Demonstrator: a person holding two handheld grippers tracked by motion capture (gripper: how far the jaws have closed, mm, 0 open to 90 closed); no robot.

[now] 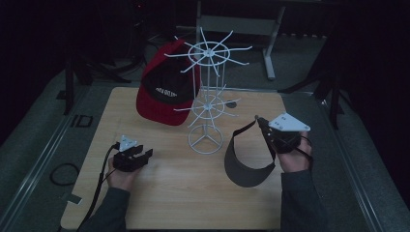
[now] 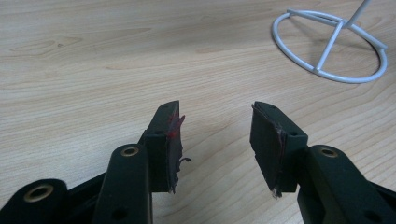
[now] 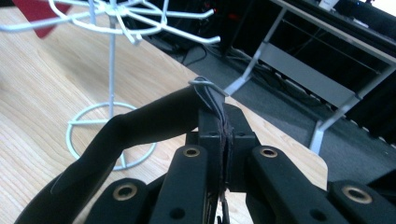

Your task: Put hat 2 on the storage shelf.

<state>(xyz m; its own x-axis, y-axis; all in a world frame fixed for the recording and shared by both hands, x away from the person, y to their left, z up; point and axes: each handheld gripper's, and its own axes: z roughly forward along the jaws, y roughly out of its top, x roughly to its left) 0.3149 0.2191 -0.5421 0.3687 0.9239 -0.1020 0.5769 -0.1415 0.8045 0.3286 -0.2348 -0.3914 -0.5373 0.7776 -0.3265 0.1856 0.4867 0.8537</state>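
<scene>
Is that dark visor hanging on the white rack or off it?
Off it. The visor hangs from the shut right gripper, beside the rack, brim resting on the table.

The high view is dim and underexposed, and the surroundings beyond the tabletop (image 1: 159, 193) are lost in near-black. The two gripper views are evenly and brightly lit, with soft shadows cast on the wood. The near fingers (image 2: 166, 149) are rendered slightly soft.
</scene>
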